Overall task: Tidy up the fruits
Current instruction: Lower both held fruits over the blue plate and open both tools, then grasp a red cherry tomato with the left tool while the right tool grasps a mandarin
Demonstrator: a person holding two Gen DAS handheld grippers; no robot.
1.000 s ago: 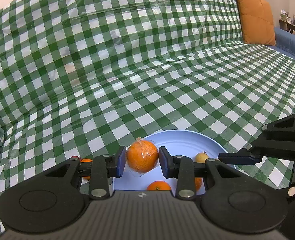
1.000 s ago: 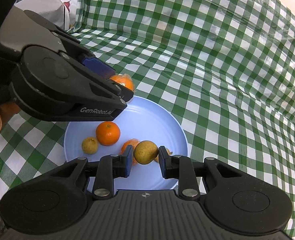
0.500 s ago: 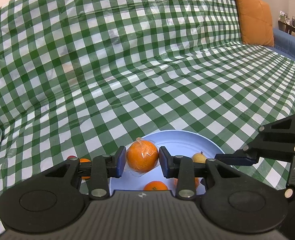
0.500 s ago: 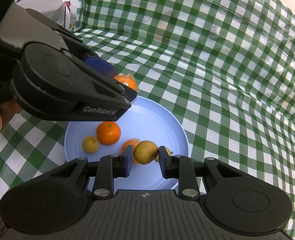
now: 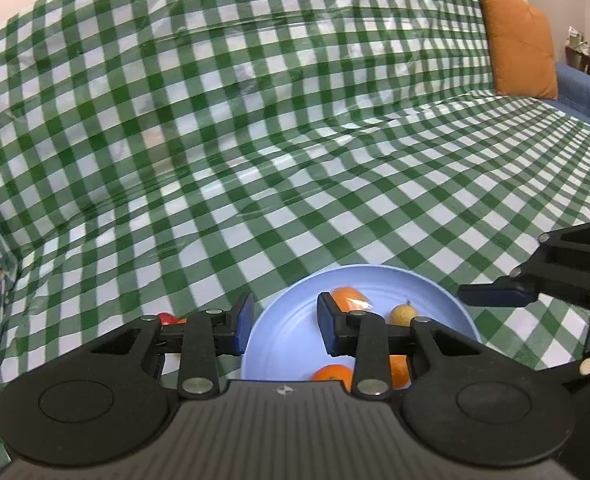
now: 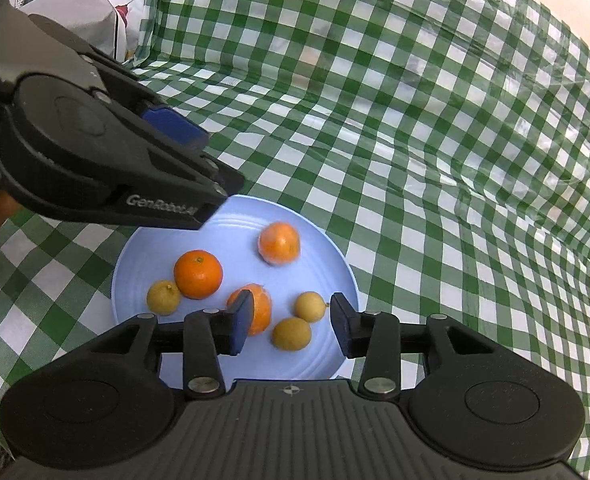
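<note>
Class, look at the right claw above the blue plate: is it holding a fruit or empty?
Empty. The right claw is opening, its pads clear of the yellow fruit, which lies on the blue plate.

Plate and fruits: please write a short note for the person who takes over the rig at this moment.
Left tongs: open, empty, over the plate.
Right tongs: jaws are opening, nothing gripped; a yellow fruit lies on the plate under them.
On the plate: wrapped orange, plain orange, a third orange and three small yellow fruits.
Done: six fruits are on the plate.
Left: something red and orange lies on the cloth beside the plate, mostly hidden behind the left tongs. Probably it goes next.
</note>
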